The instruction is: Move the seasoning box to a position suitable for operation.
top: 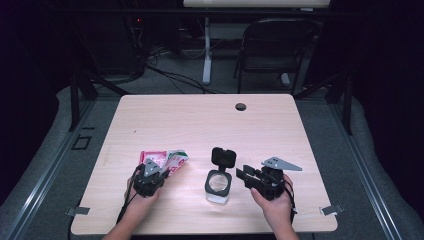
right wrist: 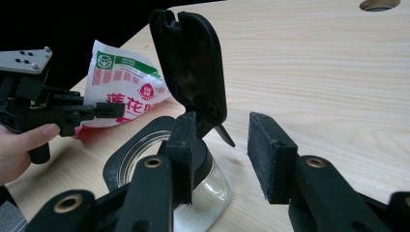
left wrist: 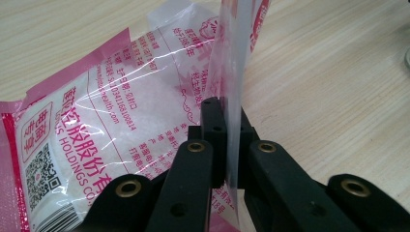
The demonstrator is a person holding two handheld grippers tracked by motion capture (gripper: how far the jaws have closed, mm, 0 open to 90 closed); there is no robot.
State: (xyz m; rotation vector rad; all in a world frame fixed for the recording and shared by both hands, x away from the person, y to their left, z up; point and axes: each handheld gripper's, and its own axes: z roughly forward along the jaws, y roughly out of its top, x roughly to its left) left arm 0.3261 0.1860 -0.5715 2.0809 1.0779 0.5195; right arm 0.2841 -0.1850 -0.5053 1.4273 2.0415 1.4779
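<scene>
A pink-and-white plastic bag of white powder [top: 172, 160] lies on the wooden table [top: 200, 120] at the front left. My left gripper [top: 156, 170] is shut on the bag's clear edge, which stands upright between the pads [left wrist: 227, 116]; the rest of the bag [left wrist: 121, 111] sags to the left. A small glass jar [top: 218, 186] with its black flip lid [top: 223, 156] tipped up stands at the front centre. My right gripper [top: 241, 175] stands just right of the jar, jaws open and nothing between them [right wrist: 222, 130]. The raised lid [right wrist: 193, 58] and the bag [right wrist: 125, 87] lie beyond them.
A round cable hole [top: 241, 106] sits near the table's far edge. Behind the table stand a folding chair [top: 275, 45] and a white desk leg [top: 206, 50] with cables on the floor. Bare wood stretches across the table's far half.
</scene>
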